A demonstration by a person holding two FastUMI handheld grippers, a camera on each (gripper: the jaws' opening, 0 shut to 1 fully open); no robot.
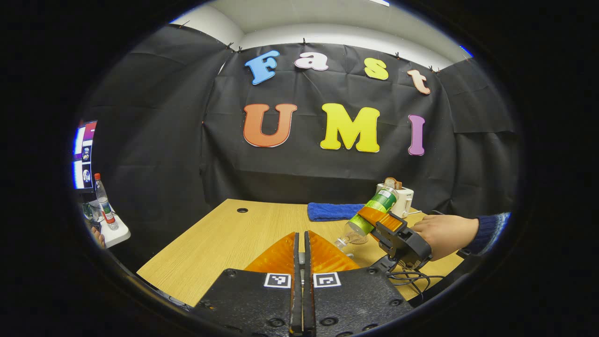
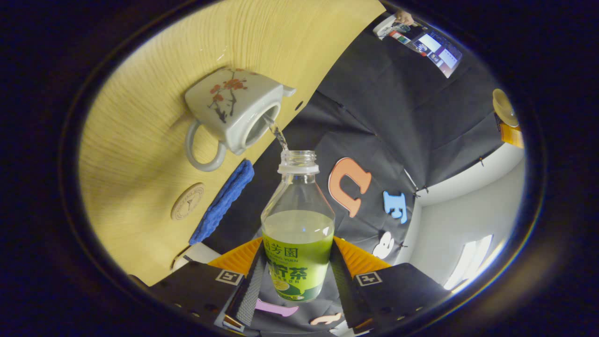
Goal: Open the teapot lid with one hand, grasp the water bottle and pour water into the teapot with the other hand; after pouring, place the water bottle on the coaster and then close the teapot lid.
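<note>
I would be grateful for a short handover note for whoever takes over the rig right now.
Right gripper: shut on the water bottle, tilted, a thin stream running into the open teapot.
Left gripper: shut; the lid seems pinched in it.
Coaster: bare, beside the blue cloth.
Done: lid off, bottle grasped.
Left: finish pouring, bottle onto coaster, close lid.

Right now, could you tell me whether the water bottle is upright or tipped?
Tipped. The water bottle, held in the right tongs, slants mouth down, and a thin stream runs from its open neck into the lidless teapot.
</note>
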